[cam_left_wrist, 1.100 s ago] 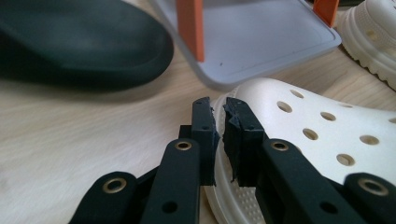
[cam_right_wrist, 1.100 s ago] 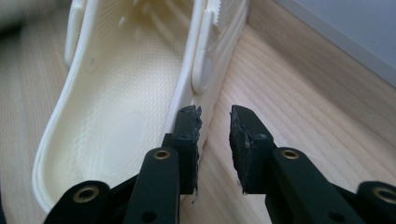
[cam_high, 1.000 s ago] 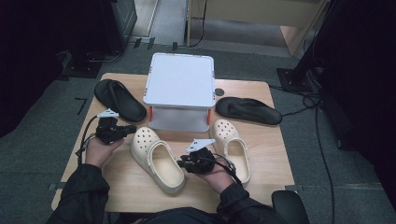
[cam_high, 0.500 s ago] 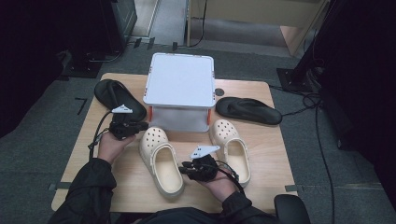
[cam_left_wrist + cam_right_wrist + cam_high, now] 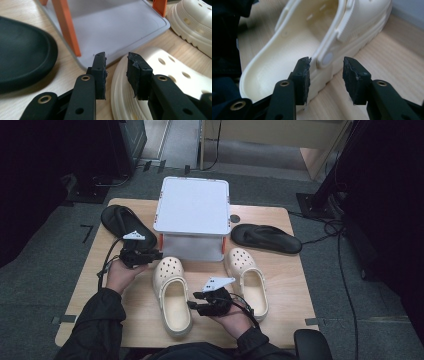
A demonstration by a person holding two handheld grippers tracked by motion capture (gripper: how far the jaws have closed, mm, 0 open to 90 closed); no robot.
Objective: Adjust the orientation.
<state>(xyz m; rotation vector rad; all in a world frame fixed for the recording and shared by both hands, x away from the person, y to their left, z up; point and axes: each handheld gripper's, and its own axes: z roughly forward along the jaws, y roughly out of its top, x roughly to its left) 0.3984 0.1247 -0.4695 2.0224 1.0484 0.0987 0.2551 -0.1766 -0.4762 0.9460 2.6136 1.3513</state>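
Left gripper parted, jaws just opened, nothing between, at toe of left cream clog. Right gripper parted too, just widened, straddling that clog's side wall without pressing. Clog flat on wooden table, just before white box.

Black sandals, right cream clog

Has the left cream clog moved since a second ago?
Yes. The left cream clog has slid right and toward the person, away from the table's left edge.
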